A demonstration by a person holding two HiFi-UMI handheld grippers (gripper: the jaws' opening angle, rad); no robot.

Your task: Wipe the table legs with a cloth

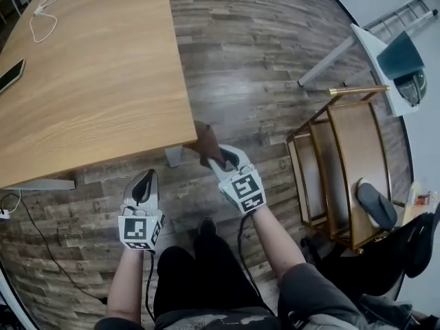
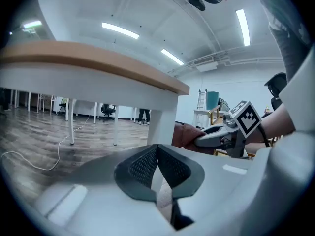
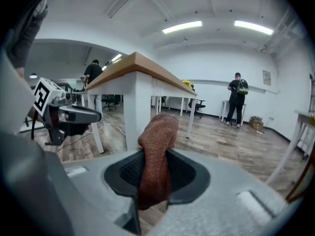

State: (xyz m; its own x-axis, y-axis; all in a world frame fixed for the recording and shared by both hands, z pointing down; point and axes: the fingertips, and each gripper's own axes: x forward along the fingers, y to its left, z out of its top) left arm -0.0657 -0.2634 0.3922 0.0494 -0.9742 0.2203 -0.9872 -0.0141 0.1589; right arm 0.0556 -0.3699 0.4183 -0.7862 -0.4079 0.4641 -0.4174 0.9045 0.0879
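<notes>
Looking from the upper left of the head view, you have the wooden tabletop [image 1: 103,67] filling that corner, with a white cable [image 1: 41,16] and a dark phone [image 1: 11,75] lying on it near the left edge. Below the table's near edge, at lower left of centre, your left gripper [image 1: 146,181] hangs over the plank floor [image 1: 261,53]; its own view shows the jaws pressed together at the tips with nothing between them. At the tabletop's near right corner stands the white table leg [image 1: 174,156]. Just right of it, your right gripper [image 1: 221,160] is clamped on a rust-brown cloth [image 3: 156,146], which sticks up out of the jaws and sits just beside the leg under the corner; whether it touches the leg cannot be told. Further right stands a wooden shelf cart [image 1: 347,150] with a brass-coloured frame, and a dark sandal [image 1: 376,205] lies on it. A stepladder [image 1: 395,16] shows at upper right.
</notes>
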